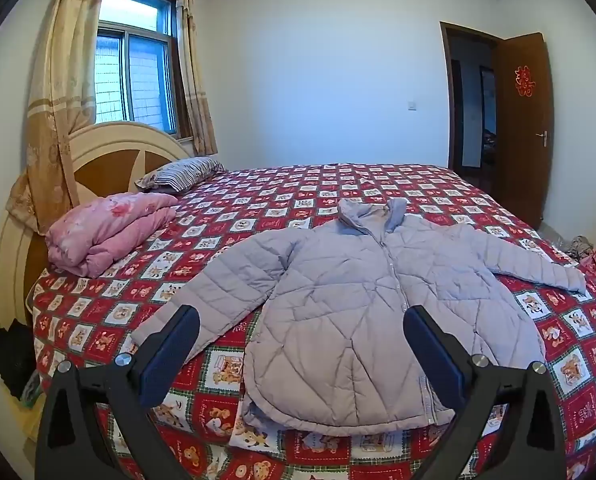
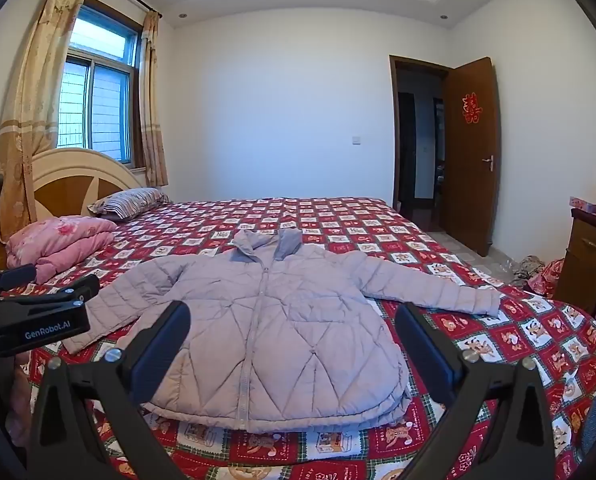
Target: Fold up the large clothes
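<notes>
A lilac quilted jacket (image 1: 362,312) lies flat, zipped, sleeves spread, on the red patterned bedspread (image 1: 257,200); left gripper (image 1: 302,344) and right gripper (image 2: 293,340) hover spread wide, empty.

Both wrist views look from the bed's (image 1: 97,320) near edge, tilted slightly downward across it toward the far wall. Each sits near the jacket's (image 1: 358,300) hem. The right view stands further right, catching the left hand-held gripper (image 2: 37,300) at its left edge.

Jacket (image 1: 362,312) flat on bed (image 1: 257,200), sleeves spread left and right, ahead of and between both grippers' fingers (image 2: 161,344). Folded quilt (image 1: 105,232) far left of the fingers; pillow (image 1: 181,174) behind it; door (image 1: 522,120) far right.
</notes>
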